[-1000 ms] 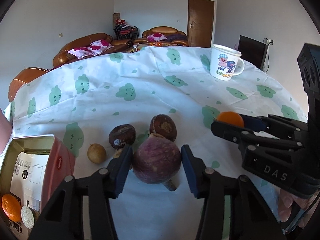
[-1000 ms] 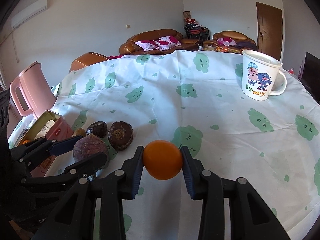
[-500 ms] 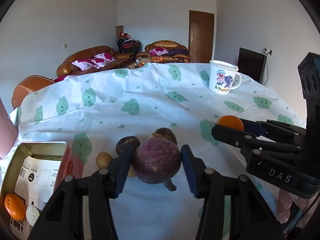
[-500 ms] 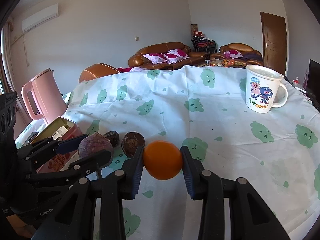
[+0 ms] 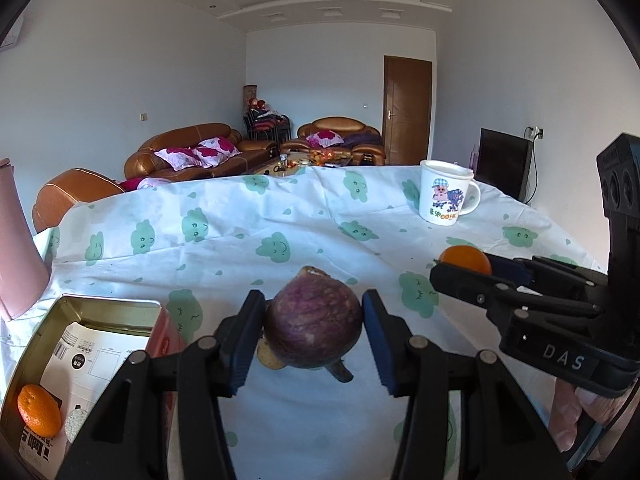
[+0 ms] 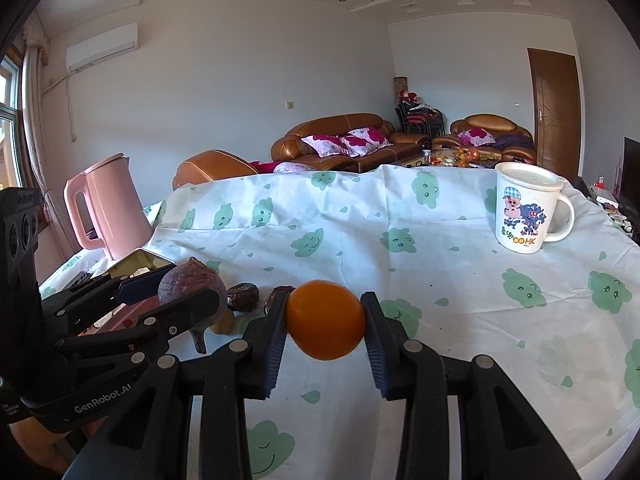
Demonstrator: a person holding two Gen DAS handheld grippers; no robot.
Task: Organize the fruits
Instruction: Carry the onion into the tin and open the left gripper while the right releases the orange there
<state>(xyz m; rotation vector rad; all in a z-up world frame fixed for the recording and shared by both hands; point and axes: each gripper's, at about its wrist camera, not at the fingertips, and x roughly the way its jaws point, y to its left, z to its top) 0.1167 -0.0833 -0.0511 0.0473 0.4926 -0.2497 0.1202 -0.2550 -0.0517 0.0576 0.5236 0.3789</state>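
Carry step is in hand: purple fruit (image 5: 314, 322) is clamped in left tool (image 5: 314, 330), orange (image 6: 326, 319) in right tool (image 6: 325, 326), both lifted above table (image 6: 440, 264). Next, probably, fruits are to be lowered into open tin (image 5: 86, 312) left of left tool, w/ care.

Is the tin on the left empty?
No. The tin already holds an orange on a paper sheet, left wrist view.
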